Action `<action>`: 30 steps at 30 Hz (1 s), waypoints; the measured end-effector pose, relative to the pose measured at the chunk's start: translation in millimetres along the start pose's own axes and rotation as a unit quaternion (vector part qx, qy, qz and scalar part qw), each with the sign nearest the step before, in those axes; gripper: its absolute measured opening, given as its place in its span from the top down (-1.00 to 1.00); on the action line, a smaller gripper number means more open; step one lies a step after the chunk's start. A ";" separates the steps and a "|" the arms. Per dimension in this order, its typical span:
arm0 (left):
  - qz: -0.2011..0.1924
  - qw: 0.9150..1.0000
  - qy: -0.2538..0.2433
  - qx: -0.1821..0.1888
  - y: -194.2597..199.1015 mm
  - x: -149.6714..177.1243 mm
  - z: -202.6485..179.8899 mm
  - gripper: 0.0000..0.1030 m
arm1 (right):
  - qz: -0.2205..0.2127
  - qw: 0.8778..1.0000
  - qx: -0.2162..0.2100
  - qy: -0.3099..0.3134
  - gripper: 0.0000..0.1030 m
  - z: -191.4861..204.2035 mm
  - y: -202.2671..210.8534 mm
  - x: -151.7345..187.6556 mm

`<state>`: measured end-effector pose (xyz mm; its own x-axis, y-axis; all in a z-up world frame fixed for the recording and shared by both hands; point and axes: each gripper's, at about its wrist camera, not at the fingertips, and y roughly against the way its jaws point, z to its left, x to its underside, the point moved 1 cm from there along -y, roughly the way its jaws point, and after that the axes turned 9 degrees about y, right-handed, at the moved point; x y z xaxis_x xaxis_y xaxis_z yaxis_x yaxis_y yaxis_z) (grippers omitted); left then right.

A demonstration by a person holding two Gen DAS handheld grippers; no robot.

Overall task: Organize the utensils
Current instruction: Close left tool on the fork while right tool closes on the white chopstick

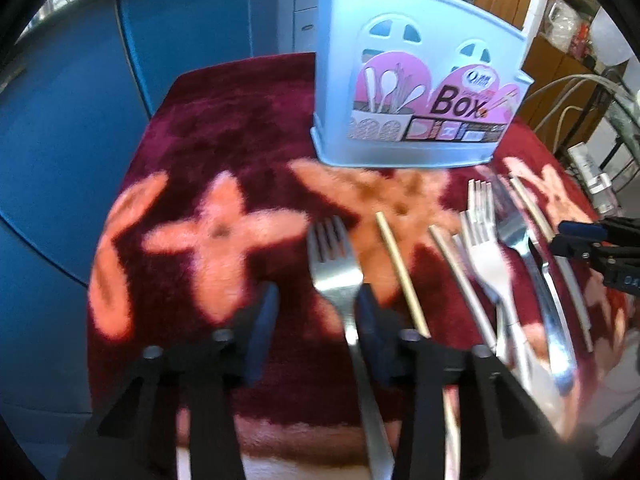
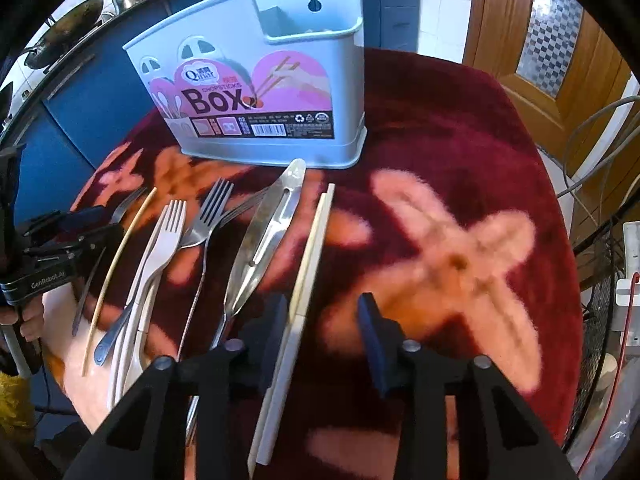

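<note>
While a deep red rug (image 2: 440, 128) with pale pink flower shapes covers the desk from edge to edge, blue cabinets (image 1: 80, 120) stand behind it and a wooden door (image 2: 532, 40) shows at the upper right of the right wrist view. Next in size is the light blue utensil box (image 2: 256, 80), standing upright near the far edge of the rug with its pink "Box" label facing the cameras and a taller open compartment at one end; nothing from the row in front of it is inside, as far as can be seen. The left tool (image 1: 316, 312) points down at the rug with its two blue-padded fingers apart, and a steel fork (image 1: 334, 256) lies between them, its neck just beside the right-hand finger; the blur leaves it unclear whether that pad touches it. The right tool (image 2: 322, 320) likewise has its fingers apart, with a pair of cream chopsticks (image 2: 310, 256) lying along the inner side of the left-hand finger and bare rug across the remaining gap. Between the two tools the other utensils lie in a loose row on the rug: metal tongs (image 2: 268, 236), a white plastic fork (image 2: 160, 248), a second steel fork (image 2: 204, 224) partly crossing it, and a single thin bamboo chopstick (image 2: 116, 264) nearest the left tool.
</note>
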<state>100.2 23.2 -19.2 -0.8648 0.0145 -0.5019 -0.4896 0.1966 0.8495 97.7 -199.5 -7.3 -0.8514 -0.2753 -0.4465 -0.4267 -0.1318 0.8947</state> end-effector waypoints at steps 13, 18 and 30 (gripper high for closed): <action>0.006 1.000 -0.021 0.014 -7.1 -5.6 -7.1 0.41 | 0.036 0.999 0.014 -0.005 0.60 0.3 -5.7 -11.9; -0.002 0.999 -0.019 0.028 -10.5 -10.6 -6.0 0.44 | 0.047 0.999 0.025 -0.002 0.60 4.3 -12.4 -20.8; 0.002 0.999 -0.018 0.035 -14.6 -16.2 -5.0 0.44 | 0.083 0.996 0.037 0.005 0.55 10.2 -29.2 -30.5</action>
<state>120.9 15.1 -22.7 -0.8614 0.0500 -0.5054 -0.4767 0.2636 0.8386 133.0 -177.6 -19.9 -0.9094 -0.2970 -0.2913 -0.3014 -0.0124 0.9534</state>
